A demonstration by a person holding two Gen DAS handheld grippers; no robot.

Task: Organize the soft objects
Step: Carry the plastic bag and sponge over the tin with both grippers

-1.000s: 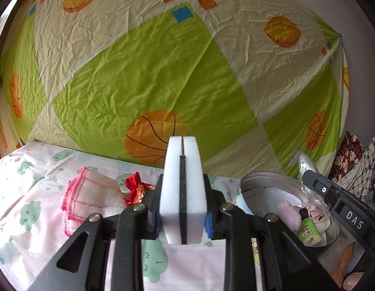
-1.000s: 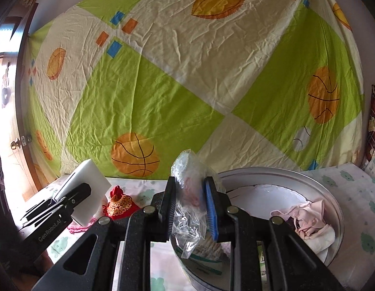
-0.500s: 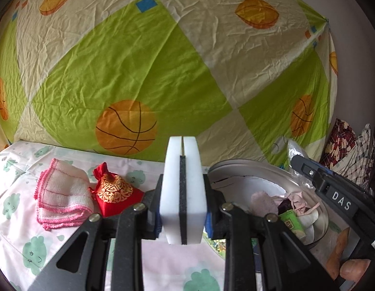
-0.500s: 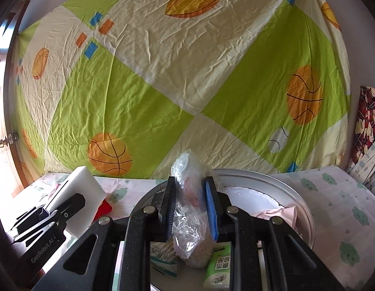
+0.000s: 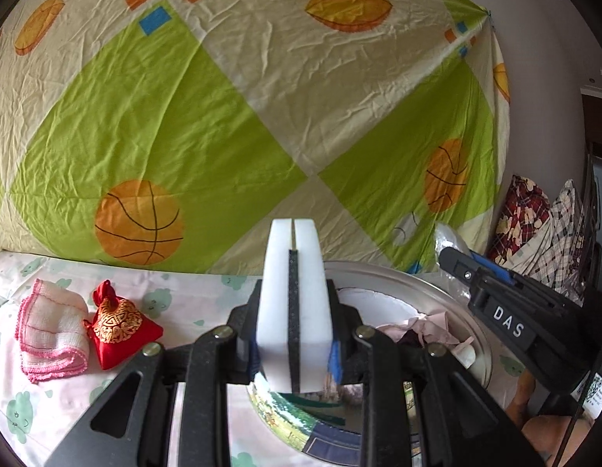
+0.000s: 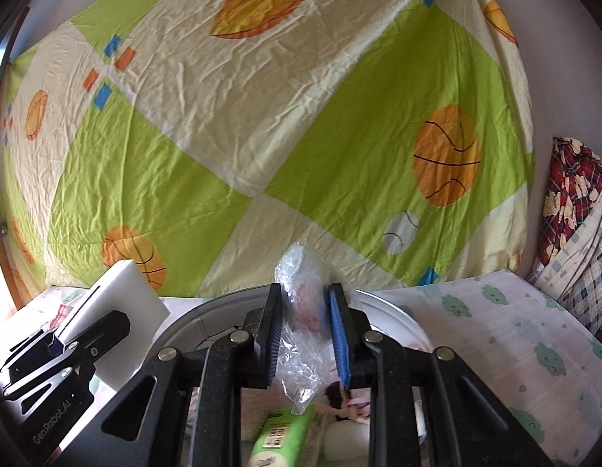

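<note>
My left gripper is shut on a white sponge block with a dark middle layer, held upright just left of the round metal tin. In the right wrist view the same sponge shows at the left. My right gripper is shut on a crinkled clear plastic bag above the tin, which holds a green tissue pack and pink cloth. A pink-edged folded cloth and a red gold-patterned pouch lie on the bed at the left.
A green and cream sheet with basketball prints hangs behind the bed. Plaid and patterned fabric is piled at the right. The bed sheet with green cloud prints stretches to the right of the tin.
Both grippers have moved right along the bed with their loads. The tin now lies under the right gripper, and the cloth and red pouch have slid left in the left wrist view.
</note>
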